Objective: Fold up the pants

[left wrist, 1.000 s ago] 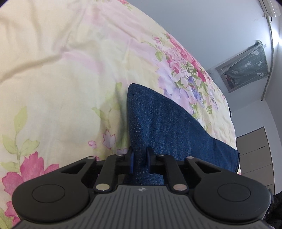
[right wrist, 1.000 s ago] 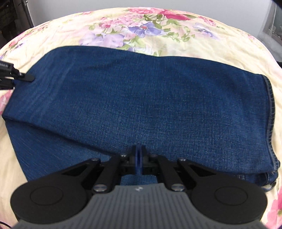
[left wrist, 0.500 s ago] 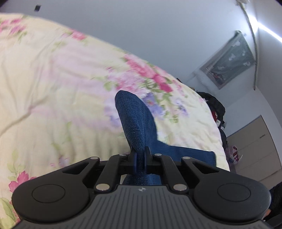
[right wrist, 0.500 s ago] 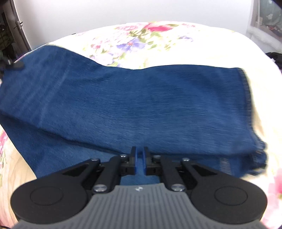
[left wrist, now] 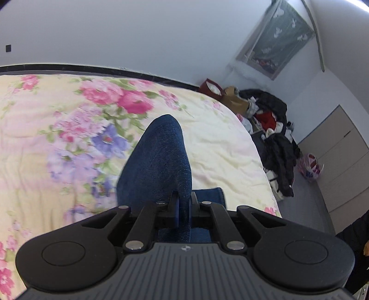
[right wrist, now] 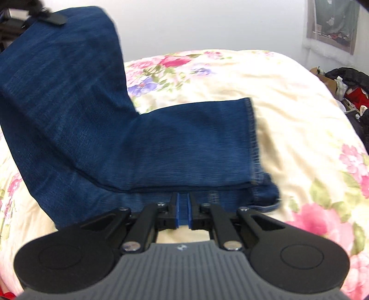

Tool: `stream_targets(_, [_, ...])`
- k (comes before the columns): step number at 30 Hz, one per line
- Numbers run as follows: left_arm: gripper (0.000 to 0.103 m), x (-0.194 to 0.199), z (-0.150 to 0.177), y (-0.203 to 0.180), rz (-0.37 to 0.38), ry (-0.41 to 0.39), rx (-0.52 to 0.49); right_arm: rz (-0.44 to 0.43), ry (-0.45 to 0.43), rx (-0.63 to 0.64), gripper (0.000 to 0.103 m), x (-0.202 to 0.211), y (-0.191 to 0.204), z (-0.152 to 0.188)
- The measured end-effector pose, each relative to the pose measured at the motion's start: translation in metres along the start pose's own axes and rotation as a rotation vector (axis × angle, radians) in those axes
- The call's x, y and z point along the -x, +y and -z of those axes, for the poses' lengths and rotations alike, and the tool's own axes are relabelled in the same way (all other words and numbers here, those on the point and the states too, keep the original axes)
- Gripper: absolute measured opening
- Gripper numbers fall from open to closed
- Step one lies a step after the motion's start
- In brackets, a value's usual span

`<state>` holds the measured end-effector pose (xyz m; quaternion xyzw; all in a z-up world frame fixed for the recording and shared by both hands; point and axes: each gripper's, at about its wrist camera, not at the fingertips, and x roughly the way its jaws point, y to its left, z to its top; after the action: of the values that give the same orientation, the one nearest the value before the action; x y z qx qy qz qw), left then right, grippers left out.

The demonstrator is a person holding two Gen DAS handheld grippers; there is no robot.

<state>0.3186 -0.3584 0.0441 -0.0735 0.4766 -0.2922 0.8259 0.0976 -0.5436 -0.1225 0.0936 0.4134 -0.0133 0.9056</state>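
Dark blue denim pants (right wrist: 96, 129) lie folded lengthwise on a floral bedspread (right wrist: 299, 129). Their hem end (right wrist: 252, 138) rests flat on the bed at the right. My left gripper (left wrist: 183, 208) is shut on a fold of the pants (left wrist: 161, 161) and holds it high; it shows at the top left of the right wrist view (right wrist: 46, 17). My right gripper (right wrist: 183, 211) is shut on the near edge of the pants, low by the bed.
A pile of dark and red clothes and bags (left wrist: 272, 129) lies on the floor beyond the bed's right edge. Grey cabinets (left wrist: 346, 159) stand at the far right. A curtained window (left wrist: 276, 39) is in the back wall.
My left gripper has lifted its end of the pants well off the bed and swung toward the hem. The raised part now stands up. My right gripper stays low on the near edge.
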Motion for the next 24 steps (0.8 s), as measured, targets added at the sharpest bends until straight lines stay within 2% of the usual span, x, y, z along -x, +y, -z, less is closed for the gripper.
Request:
stream_targets(4, [0.006,-0.052,0.007,-0.042,0.004,0.058,-0.032,0.016,-0.013,-0.029,0.003,0.004,-0.023,-0.003])
stream_targets(7, [0.006,-0.097,0.015,-0.059,0.012,0.101,-0.027,0.019,-0.018,-0.043,0.003,0.005,-0.04,-0.006])
stream_targets(10, [0.006,-0.139,0.026,-0.063,0.036,0.149,0.013,0.027,-0.016,-0.033,0.003,0.003,-0.051,-0.012])
stream_targets(14, [0.008,-0.193,0.042,-0.05,0.075,0.235,0.093,0.04,-0.001,-0.025,0.003,0.0,-0.065,-0.014])
stream_targets(16, [0.013,-0.212,0.048,-0.042,0.114,0.265,0.139,0.051,0.005,-0.023,0.003,-0.002,-0.07,-0.013])
stream_targets(19, [0.029,-0.219,0.052,-0.035,0.172,0.273,0.177,0.063,0.015,-0.028,0.003,-0.003,-0.077,-0.011])
stream_targets(21, [0.05,-0.216,0.052,-0.035,0.201,0.273,0.168,0.071,0.021,-0.024,0.003,-0.002,-0.076,-0.012])
stream_targets(24, [0.06,-0.197,0.048,-0.037,0.242,0.249,0.136,0.084,0.021,-0.024,0.003,0.003,-0.075,-0.011])
